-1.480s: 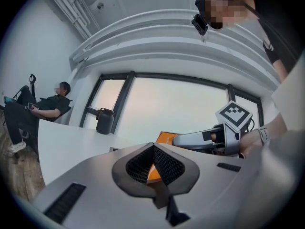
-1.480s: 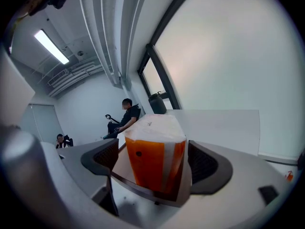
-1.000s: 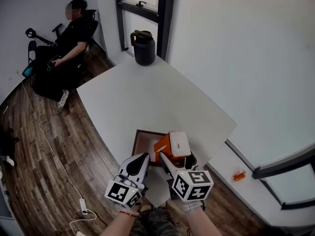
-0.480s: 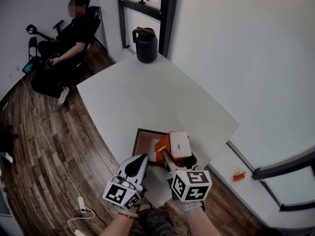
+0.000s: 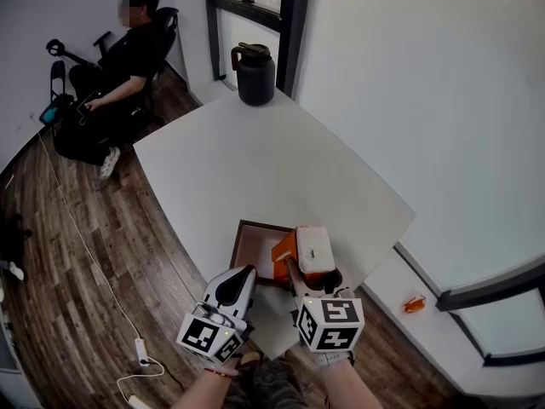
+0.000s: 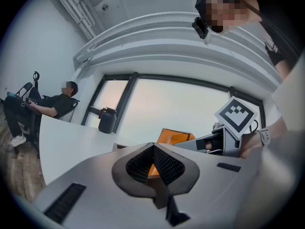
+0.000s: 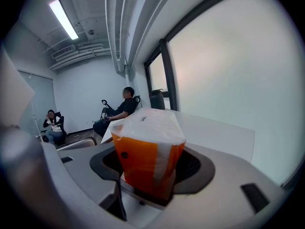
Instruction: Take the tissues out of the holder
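White table point(image 5: 272, 169), wood floor point(image 5: 68, 254), dark-framed window point(image 5: 294, 24)

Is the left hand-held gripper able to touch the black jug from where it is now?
Probably not. The left hand-held gripper is at the near edge of the table; the black jug stands at the far corner. Nothing tall stands in between; it just looks too far.
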Available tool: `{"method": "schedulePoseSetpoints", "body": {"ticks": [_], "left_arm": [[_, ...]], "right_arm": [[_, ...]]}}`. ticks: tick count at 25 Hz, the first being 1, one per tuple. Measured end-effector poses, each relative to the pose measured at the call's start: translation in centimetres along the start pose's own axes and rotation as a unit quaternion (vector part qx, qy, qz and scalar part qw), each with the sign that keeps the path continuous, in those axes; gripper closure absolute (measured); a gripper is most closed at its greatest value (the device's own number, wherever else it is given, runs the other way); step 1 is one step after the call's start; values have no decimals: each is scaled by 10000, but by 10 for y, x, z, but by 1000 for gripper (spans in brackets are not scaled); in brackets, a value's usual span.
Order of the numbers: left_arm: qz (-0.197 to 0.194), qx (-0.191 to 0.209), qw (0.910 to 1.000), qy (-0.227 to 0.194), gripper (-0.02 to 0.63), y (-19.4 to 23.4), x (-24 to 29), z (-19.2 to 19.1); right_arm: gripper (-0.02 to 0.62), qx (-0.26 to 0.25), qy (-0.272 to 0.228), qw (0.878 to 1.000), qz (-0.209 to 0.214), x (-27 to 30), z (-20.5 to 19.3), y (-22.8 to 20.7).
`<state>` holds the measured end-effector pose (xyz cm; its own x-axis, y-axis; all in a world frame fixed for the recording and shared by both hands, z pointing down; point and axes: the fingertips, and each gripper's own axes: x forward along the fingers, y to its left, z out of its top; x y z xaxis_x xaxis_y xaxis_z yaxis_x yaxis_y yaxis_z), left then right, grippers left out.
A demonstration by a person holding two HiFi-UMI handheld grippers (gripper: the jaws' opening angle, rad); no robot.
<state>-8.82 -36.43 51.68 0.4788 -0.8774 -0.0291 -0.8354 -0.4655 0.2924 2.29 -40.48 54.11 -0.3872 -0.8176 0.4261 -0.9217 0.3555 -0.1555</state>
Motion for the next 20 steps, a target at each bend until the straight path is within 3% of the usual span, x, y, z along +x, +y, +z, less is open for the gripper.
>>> {"method": "schedulePoseSetpoints", "body": {"ticks": [20], "left_arm": [[-140, 78, 9998, -91, 601, -5, 6, 19]], "right_arm": [[318, 104, -381, 9992, 35, -20, 29, 1]]}}
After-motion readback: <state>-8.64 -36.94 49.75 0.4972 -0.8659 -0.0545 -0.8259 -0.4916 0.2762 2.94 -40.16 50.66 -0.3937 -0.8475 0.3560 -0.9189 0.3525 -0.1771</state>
